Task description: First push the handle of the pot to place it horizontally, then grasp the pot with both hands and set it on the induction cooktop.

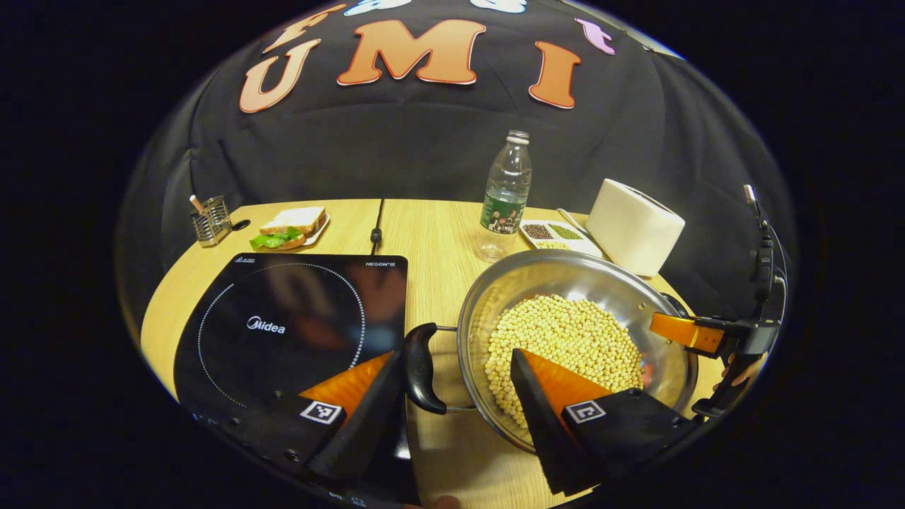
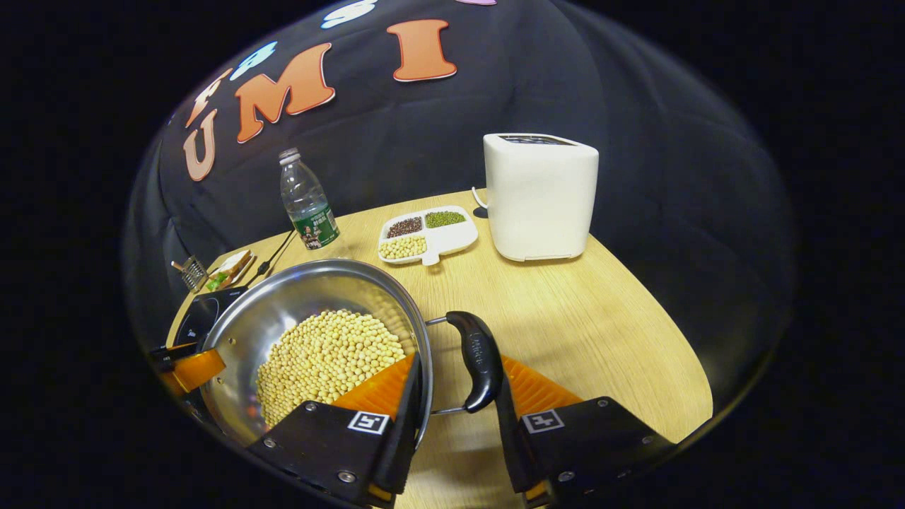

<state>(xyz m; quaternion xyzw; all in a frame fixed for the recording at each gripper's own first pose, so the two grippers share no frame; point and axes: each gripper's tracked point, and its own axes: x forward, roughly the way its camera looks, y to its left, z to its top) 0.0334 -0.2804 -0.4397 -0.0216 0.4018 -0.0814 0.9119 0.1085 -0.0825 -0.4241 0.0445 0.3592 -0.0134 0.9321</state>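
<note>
Wooden table (image 2: 601, 318) carries pot (image 2: 311, 304); left view adds cooktop (image 1: 283, 318).

Pot (image 1: 565, 283): shiny steel, round, upright on the table, half full of pale beans.
Pot handles (image 1: 422, 367): black loops, one on each side.
Induction cooktop (image 1: 283, 325): flat black glass, bare, just beside the pot, toward the table's edge.

Bare table (image 2: 587, 318) right of pot (image 2: 283, 304)
</note>
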